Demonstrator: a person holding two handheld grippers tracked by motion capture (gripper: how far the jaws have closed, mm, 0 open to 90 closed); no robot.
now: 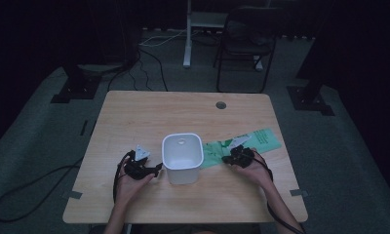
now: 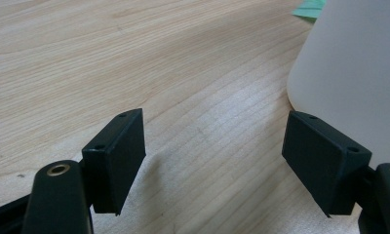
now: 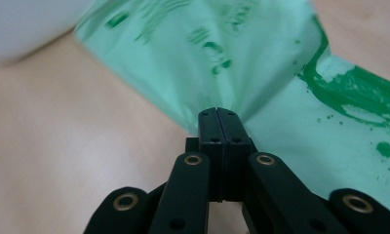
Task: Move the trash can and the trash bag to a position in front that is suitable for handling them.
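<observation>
Green plastic bag (image 1: 242, 146) lies flat on the worktop (image 1: 183, 112), right of centre, with its long axis slanting from the lower left beside the white bin (image 1: 182, 158) up toward the right edge of the worktop. Its left end reaches just beside the bin; its far end points to the right and away from the person. The light wooden worktop has rounded corners and a round cable hole (image 1: 221, 105) near its far edge. Around it is grey carpet, very dim, with a dark folding chair (image 1: 246, 44) and a white stand leg (image 1: 187, 34) beyond the far side, and a black cable (image 1: 32, 187) looping on the floor at the left. The bin stands upright in the middle, open top up. The right gripper (image 3: 221, 114) has its fingers pressed together, pinching a gathered fold of the bag. The left gripper (image 2: 215, 161) sits low just left of the bin, its fingers (image 2: 117, 156) spread wide over bare wood, one close beside the bin's wall.
</observation>
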